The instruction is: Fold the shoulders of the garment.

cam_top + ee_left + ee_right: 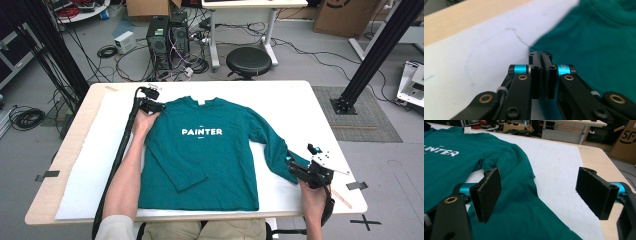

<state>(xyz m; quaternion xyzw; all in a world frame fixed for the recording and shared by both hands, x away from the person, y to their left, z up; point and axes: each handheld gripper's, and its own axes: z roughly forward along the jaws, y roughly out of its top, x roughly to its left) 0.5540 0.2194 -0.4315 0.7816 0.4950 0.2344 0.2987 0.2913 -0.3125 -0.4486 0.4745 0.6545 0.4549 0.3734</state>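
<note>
Left gripper point(541, 55), jaws pressed together at the teal shirt's point(210, 150) shoulder edge, upper left; right gripper point(537, 192) gapes over the sleeve. Soft, light cloth; pinch edges.

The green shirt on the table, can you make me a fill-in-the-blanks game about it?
1. The white word printed on the green shirt is ____.
2. The jaws of the left gripper, at the shirt's shoulder, are ____.
3. The jaws of the right gripper, over a sleeve, stand wide ____.
4. The shirt lies on a ____ sheet that covers the table.

Missing words: PAINTER; shut; open; white
</note>
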